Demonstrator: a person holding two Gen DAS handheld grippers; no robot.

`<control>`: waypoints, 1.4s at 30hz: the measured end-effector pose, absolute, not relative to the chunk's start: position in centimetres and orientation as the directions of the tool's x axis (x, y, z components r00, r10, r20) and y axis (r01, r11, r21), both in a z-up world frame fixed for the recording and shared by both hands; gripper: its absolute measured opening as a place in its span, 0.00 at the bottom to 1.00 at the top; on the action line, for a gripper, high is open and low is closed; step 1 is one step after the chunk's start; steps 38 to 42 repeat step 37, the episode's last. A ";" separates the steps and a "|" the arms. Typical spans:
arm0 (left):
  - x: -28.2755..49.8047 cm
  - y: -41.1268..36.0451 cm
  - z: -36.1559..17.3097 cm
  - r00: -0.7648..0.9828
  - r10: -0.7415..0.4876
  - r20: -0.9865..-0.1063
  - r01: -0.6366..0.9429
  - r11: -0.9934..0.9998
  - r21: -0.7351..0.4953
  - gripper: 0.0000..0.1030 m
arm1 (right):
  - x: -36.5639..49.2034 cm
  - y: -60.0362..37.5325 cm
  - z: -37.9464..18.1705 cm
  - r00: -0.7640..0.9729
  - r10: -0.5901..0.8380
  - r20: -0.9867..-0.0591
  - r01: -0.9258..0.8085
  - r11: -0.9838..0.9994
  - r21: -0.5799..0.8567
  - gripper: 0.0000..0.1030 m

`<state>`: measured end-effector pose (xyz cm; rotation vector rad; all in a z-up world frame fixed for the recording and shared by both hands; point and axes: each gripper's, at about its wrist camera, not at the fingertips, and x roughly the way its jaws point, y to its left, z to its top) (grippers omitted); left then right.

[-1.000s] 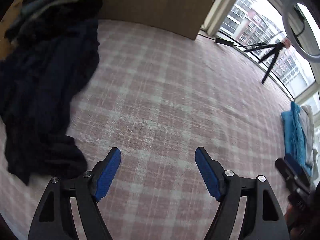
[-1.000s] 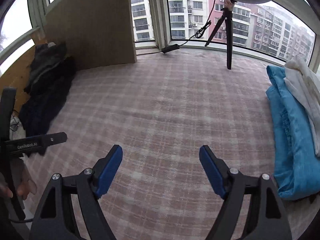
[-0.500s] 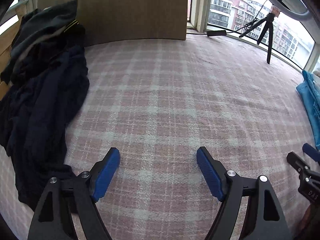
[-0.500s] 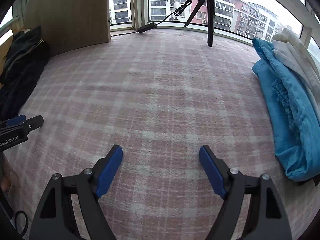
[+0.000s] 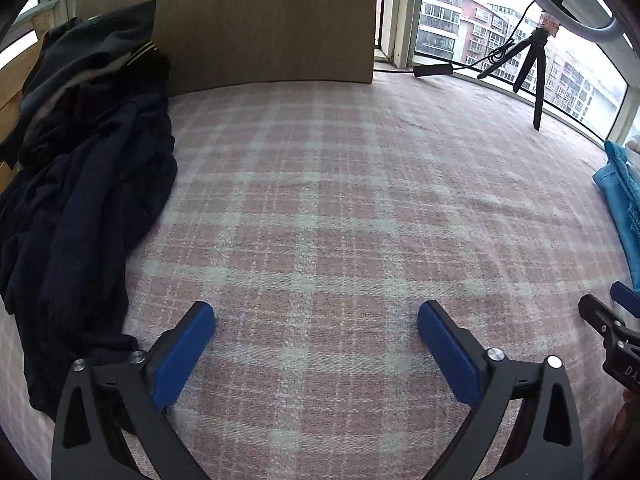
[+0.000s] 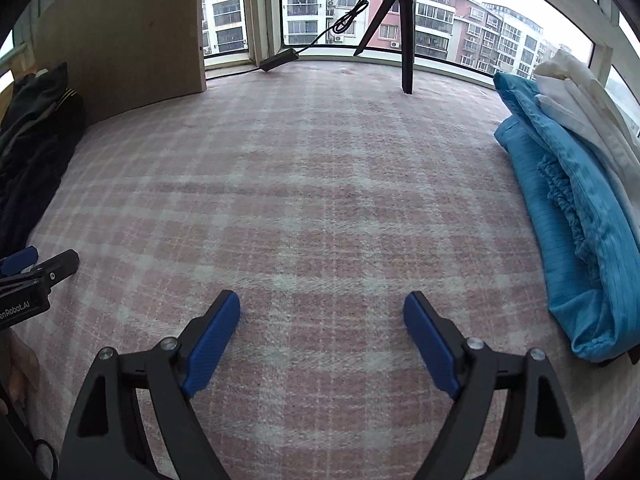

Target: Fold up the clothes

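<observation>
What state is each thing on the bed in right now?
Left tongs: opening, nothing between them.
Right tongs: opening, nothing between them.
Dark clothes: heaped, unfolded.
Blue garment: folded, stacked.
White garment: folded, on the blue one.
Tripod: standing.

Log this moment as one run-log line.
left gripper: opening, empty | right gripper: opening, empty | dark clothes pile: unfolded, left | blue folded garment: right | plaid cloth: bare between

Unfolded clothes (image 5: 80,200) left, folded stack (image 6: 580,216) right
</observation>
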<state>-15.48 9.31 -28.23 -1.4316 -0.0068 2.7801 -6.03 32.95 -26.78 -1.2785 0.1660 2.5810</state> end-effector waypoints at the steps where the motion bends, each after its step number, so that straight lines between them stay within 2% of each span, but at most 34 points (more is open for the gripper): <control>1: -15.5 9.4 -28.2 -0.582 0.014 -0.813 -0.011 -1.000 -0.009 1.00 | -6.2 33.0 -26.8 -0.580 0.173 -0.796 -0.274 -0.962 -0.010 0.85; 4: -15.4 9.4 -28.3 -0.584 0.011 -0.812 -0.011 -1.000 -0.006 1.00 | -6.2 32.7 -27.1 -0.571 0.162 -0.805 -0.257 -0.966 -0.011 0.98; 5: -15.4 9.4 -28.3 -0.585 0.011 -0.811 -0.011 -1.000 -0.006 1.00 | -6.3 32.7 -27.2 -0.569 0.159 -0.807 -0.255 -0.967 -0.011 1.00; 42: -15.1 9.4 -28.4 -0.586 0.009 -0.811 0.001 -1.000 -0.012 1.00 | -6.4 32.7 -27.4 -0.568 0.160 -0.807 -0.262 -0.965 -0.008 1.00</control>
